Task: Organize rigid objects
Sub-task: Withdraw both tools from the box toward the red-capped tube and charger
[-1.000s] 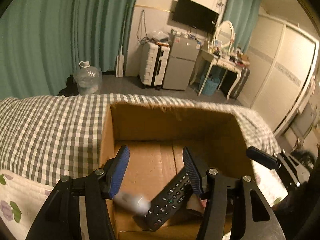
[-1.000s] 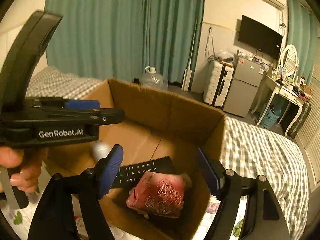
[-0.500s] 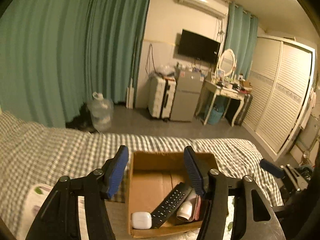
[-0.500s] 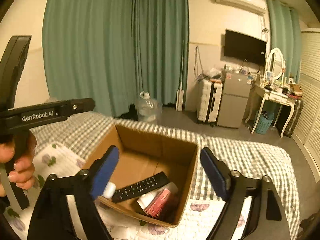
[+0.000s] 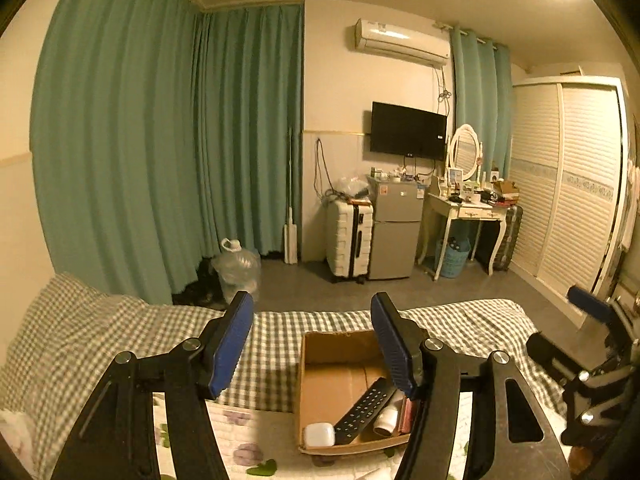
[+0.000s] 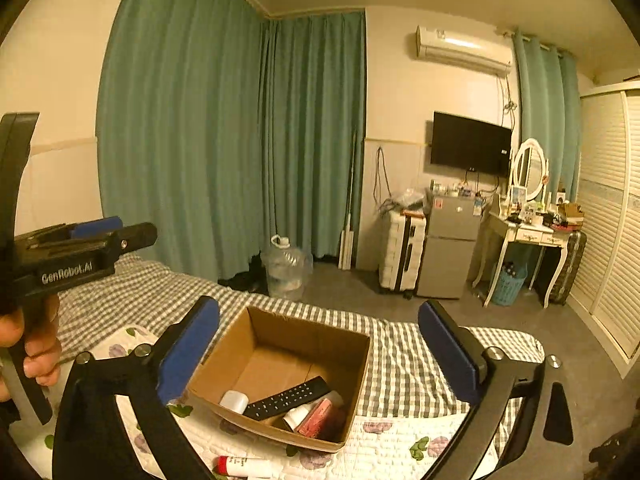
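Observation:
An open cardboard box (image 6: pixel 304 326) (image 5: pixel 336 348) sits on the bed. Inside lie a black remote (image 6: pixel 288 397) (image 5: pixel 362 410), a small white case (image 6: pixel 234 401) (image 5: pixel 319 434), a white bottle (image 6: pixel 296 416) (image 5: pixel 385 420) and a pink box (image 6: pixel 320 420). My left gripper (image 5: pixel 312 344) is open and empty, held high above and behind the box. My right gripper (image 6: pixel 320 348) is open and empty, also raised well above the box. A white tube with a red cap (image 6: pixel 244 467) lies on the quilt in front of the box.
The bed has a grey checked cover (image 6: pixel 404 364) and a floral quilt (image 6: pixel 384 448). Beyond it are a water jug (image 6: pixel 286 266), a white suitcase (image 6: pixel 402 256), a small fridge (image 6: pixel 450 256), a dressing table (image 6: pixel 528 240) and green curtains (image 6: pixel 224 140).
Both grippers have pulled up and back from the box, which now looks much smaller. The white case dropped from the left gripper now rests in the box beside the remote.

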`<state>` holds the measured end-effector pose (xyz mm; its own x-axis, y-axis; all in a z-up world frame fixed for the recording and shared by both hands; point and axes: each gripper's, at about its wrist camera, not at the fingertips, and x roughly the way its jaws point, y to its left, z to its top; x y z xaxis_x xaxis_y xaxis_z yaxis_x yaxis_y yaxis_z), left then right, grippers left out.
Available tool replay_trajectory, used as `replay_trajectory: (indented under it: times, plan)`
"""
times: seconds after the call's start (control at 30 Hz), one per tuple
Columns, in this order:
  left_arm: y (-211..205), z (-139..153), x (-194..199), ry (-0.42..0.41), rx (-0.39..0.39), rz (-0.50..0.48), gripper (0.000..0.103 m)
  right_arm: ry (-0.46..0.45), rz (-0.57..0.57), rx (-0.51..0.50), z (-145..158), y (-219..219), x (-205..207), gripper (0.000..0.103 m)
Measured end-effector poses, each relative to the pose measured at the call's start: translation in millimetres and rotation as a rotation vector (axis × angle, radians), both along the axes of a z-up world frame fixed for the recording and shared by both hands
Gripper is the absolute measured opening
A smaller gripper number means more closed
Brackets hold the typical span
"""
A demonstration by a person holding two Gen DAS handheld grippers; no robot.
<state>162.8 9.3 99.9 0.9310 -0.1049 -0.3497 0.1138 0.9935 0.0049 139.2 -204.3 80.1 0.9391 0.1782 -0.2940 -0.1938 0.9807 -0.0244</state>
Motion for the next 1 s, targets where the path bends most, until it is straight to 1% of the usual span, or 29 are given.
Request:
replay_trajectory:
  times: [0.1,0.27,0.47,0.53,0.6,0.63,0.73,0.8,0.83,0.93,1.0]
  plan:
    - [-0.8,1.6,-14.4,-0.026,0.02,-0.003,0.064,-0.019,0.007,0.003,8.8,2.0,-14.9,0.103]
    - [0.2,-1.5,-28.8,-0.058,0.043,-0.002,0.064,-0.031,0.026,-0.008,14.7,7.8,-34.2,0.103]
    - [11.0,-12.7,-41.4,-0.066,0.003,-0.01,0.064,-0.04,0.025,-0.041,5.9,16.3,-55.7,0.103]
    - [17.1,-21.9,-44.3,-0.075,0.002,-0.023,0.064,-0.022,0.022,-0.058,-2.8,20.7,-58.8,0.103]
    - [20.2,-33.0,-46.3,-0.078,0.011,-0.026,0.064,0.005,0.022,-0.052,-12.2,20.6,-58.7,0.103]
    - [22.2,-41.1,-46.4,-0.071,0.015,-0.027,0.064,0.027,0.028,-0.043,-23.0,21.8,-59.3,0.103]
    - [25.6,-62.4,-45.4,-0.03,0.022,-0.035,0.064,0.071,0.019,-0.027,-46.9,20.2,-57.2,0.103]
    - [29.5,-76.4,-43.6,0.001,0.011,-0.041,0.064,0.109,0.019,-0.013,-64.2,17.9,-52.0,0.103]
    - [31.1,-85.7,-42.3,0.018,-0.009,-0.048,0.064,0.128,0.018,-0.009,-71.9,16.7,-49.5,0.103]
    - [31.0,-107.9,-42.0,0.05,-0.043,-0.081,0.064,0.17,0.011,-0.012,-91.6,13.4,-41.5,0.103]
    - [27.1,-122.1,-40.6,0.07,-0.036,-0.079,0.064,0.189,0.003,-0.029,-104.6,12.2,-35.8,0.103]
